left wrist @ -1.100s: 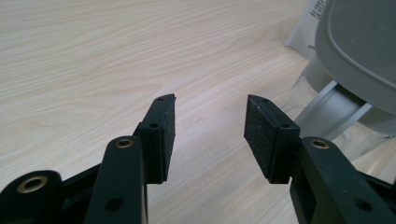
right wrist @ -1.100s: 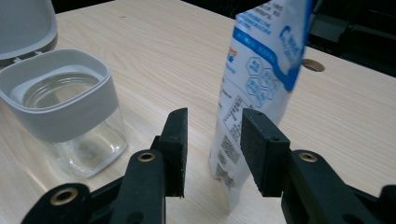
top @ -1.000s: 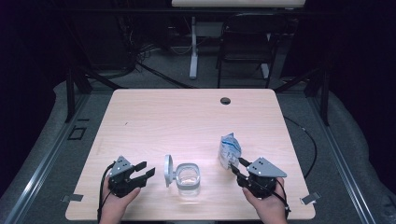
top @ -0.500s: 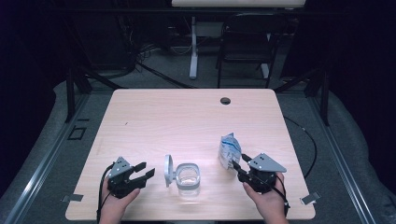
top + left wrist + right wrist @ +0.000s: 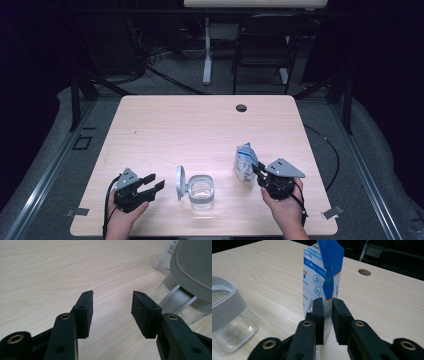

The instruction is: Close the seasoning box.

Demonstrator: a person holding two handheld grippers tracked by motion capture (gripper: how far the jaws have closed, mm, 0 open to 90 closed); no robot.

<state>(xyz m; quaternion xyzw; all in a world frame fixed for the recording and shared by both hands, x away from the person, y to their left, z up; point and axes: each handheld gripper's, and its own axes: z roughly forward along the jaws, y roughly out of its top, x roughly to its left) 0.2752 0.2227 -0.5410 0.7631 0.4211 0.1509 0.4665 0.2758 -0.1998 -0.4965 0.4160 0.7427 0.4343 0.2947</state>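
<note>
Right gripper point(image 5: 326, 305) pinches the pouch point(image 5: 322, 277), seemingly its edge; left gripper point(image 5: 112, 306) gapes wide.

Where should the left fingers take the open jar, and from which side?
Grip the jar across its clear glass body below the grey rim, probably from its near side. Its hinged lid stands open on the side facing the left gripper, blocking a straight approach. The right gripper pinches the pouch.
</note>
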